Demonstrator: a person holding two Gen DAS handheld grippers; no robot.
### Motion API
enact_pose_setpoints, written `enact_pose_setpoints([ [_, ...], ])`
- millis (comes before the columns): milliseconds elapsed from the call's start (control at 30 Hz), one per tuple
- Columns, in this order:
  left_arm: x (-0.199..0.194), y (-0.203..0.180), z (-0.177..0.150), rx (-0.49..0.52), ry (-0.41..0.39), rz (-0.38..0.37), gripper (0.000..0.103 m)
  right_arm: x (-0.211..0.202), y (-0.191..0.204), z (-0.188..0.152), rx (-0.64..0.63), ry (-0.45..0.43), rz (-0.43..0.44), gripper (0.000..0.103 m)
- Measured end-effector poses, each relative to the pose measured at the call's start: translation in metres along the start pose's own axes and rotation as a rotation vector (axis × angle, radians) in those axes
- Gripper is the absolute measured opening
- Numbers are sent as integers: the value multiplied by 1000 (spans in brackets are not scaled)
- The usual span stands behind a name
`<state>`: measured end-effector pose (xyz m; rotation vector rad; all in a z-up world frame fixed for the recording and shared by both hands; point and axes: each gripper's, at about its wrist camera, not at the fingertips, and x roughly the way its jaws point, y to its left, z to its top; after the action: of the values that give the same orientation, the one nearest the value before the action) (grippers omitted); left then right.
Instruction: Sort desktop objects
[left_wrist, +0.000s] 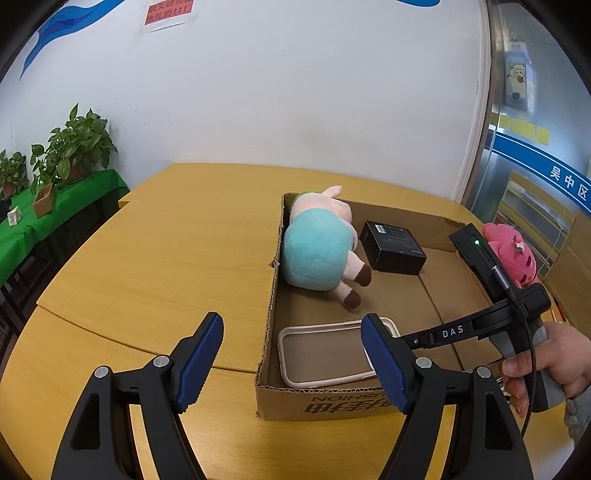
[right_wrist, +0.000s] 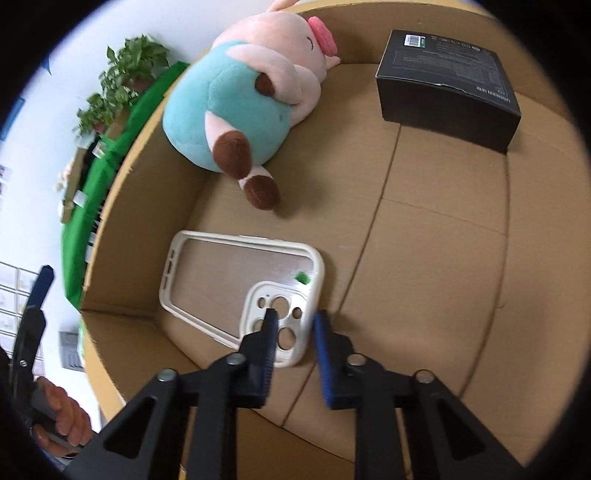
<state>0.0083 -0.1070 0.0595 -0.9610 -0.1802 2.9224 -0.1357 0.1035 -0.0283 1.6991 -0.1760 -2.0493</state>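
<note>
The right claw (right_wrist: 295, 319) tips down into the shallow brown cardboard box (right_wrist: 443, 258) with its jaws a little apart around the 5 o'clock corner of the flat white phone case (right_wrist: 240, 280), while the left claw (left_wrist: 291, 354) hovers wide apart over the yellow wooden worktop (left_wrist: 166, 258).

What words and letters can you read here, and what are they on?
"DAS": white letters on the right gripper's black arm.
"吴中区": white on the blue band on the glass at right.
Cardboard box: upside-down print ending "USHION"; the rest is unclear.
Red wall notice: too blurred.
Black box label: too small.
</note>
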Motion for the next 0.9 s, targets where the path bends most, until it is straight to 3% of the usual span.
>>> enact_pose_setpoints([
  [133, -1, 0, -2, -8, 4, -7, 80, 2, 10, -2, -41, 20, -56, 13],
  [500, -4, -2, -3, -2, 7, -16, 80, 2, 16, -17, -17, 21, -35, 13],
  [533, -5, -3, -3, 3, 5, -16, 80, -1, 15, -19, -9, 11, -34, 17],
  [600, -7, -5, -3, 13, 3, -18, 80, -13, 13, -23, 3, -29, -30, 45],
  [633, -8, -6, -3, 17, -1, -19, 80, -22, 10, -27, 7, -58, -32, 69],
  [667, -10, -8, -3, 20, -6, -19, 80, -34, 10, -32, 7, -115, -48, 77],
  [800, -11, -22, -3, 32, -27, -21, 81, -72, 15, -67, -15, -301, -162, 78],
  [900, -9, -36, -3, 29, -32, -32, 81, -86, 16, -93, -12, -394, -243, 78],
])
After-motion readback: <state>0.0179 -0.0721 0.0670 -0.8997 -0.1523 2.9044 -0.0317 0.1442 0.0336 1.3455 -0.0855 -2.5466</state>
